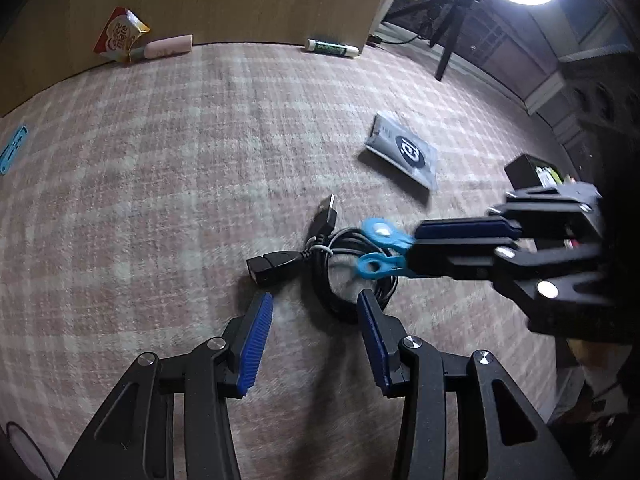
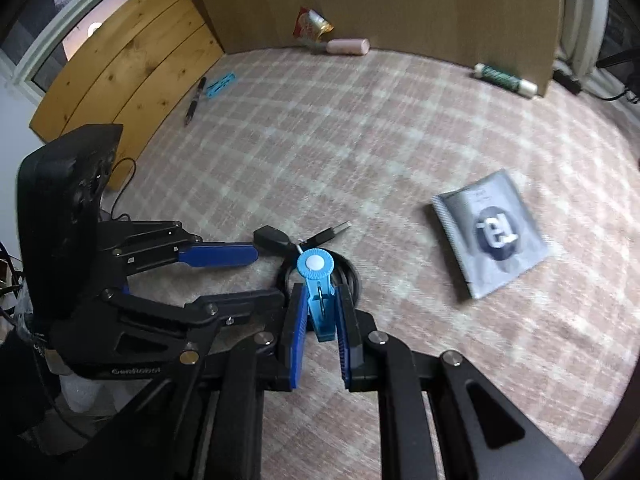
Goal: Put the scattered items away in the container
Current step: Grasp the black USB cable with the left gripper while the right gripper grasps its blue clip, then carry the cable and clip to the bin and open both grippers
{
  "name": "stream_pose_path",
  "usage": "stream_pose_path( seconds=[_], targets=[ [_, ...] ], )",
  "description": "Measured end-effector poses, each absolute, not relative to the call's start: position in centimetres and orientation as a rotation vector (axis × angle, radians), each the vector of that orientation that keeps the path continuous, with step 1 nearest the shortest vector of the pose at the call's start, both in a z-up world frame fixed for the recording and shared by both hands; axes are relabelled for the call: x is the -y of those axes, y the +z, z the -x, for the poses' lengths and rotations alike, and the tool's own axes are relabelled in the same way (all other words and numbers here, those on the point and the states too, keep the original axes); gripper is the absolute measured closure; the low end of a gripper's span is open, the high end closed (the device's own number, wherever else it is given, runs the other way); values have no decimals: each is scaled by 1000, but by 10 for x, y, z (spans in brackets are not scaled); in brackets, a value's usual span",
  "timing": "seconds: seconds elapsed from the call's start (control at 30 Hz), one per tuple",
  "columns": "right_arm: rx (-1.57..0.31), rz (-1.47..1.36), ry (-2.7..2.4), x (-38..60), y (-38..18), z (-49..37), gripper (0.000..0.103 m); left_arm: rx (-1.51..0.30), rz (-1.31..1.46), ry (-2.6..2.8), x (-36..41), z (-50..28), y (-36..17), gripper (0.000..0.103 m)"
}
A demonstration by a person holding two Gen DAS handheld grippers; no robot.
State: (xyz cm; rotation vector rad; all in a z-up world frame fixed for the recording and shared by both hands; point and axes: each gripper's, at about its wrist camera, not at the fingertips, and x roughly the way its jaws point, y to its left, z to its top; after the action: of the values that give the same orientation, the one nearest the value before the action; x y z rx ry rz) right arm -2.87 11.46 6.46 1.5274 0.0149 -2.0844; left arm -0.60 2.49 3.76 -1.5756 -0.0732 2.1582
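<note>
Gripping the blue clothes peg [image 2: 316, 292] by its handle end: right gripper [image 2: 318, 312] has both pads pinching it, round head pointing forward, the peg carried just above the coiled black USB cable [image 1: 340, 268] on the checked rug [image 1: 200, 160]. No slip visible; blur makes the contact edges soft.

Left gripper [image 1: 316, 316]: fingers spread, nothing between them, poised over the near side of the cable coil, one finger either side of the loop.

Other scattered items well apart: grey sachet [image 2: 490, 236] to the right, glue stick [image 1: 331, 48], pink tube [image 1: 168, 47] and snack packet [image 1: 120, 36] along the wooden panel, pen [image 2: 196, 100] and a blue clip [image 2: 220, 83] far left. A dark box [image 1: 532, 170] shows behind the right gripper in the left view; probably the container, not certain.

Judgement on step: carry the peg to the container.
- Hold the pinch firm; the peg is narrow and could pivot.
- Lift clear of the cable before traversing, so the coil is not dragged.
- Release low inside the container.
- Left can take the cable by the tied bundle, not one loop.
</note>
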Motion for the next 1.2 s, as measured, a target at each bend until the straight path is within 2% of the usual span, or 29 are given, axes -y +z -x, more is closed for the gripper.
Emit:
stream_pose_path(
  seconds=[0.17, 0.23, 0.3, 0.4, 0.53, 0.77, 0.93, 1.2],
  targets=[
    [-20, -1515, -2155, -144, 76, 24, 89, 34, 1618, 2195, -42, 14, 35, 63],
    [0, -1519, -2174, -153, 77, 24, 89, -108, 1630, 2260, -55, 15, 33, 85],
    [14, -1525, -2202, -163, 78, 24, 89, -261, 1627, 2297, -67, 14, 31, 95],
    [49, -1526, -2237, -175, 78, 22, 89, -252, 1640, 2290, -67, 17, 30, 95],
    [105, -1523, -2296, -204, 85, 13, 89, -62, 1650, 2236, -53, 19, 36, 96],
    [246, -1488, -2418, -255, 106, -11, 89, -46, 1552, 2226, -70, 7, 72, 96],
    [377, -1435, -2545, -306, 131, -49, 89, -95, 1452, 2128, -129, -10, 98, 95],
    [613, -1364, -2821, -416, 170, -135, 89, -184, 1294, 1826, -267, -69, 138, 95]
  ],
)
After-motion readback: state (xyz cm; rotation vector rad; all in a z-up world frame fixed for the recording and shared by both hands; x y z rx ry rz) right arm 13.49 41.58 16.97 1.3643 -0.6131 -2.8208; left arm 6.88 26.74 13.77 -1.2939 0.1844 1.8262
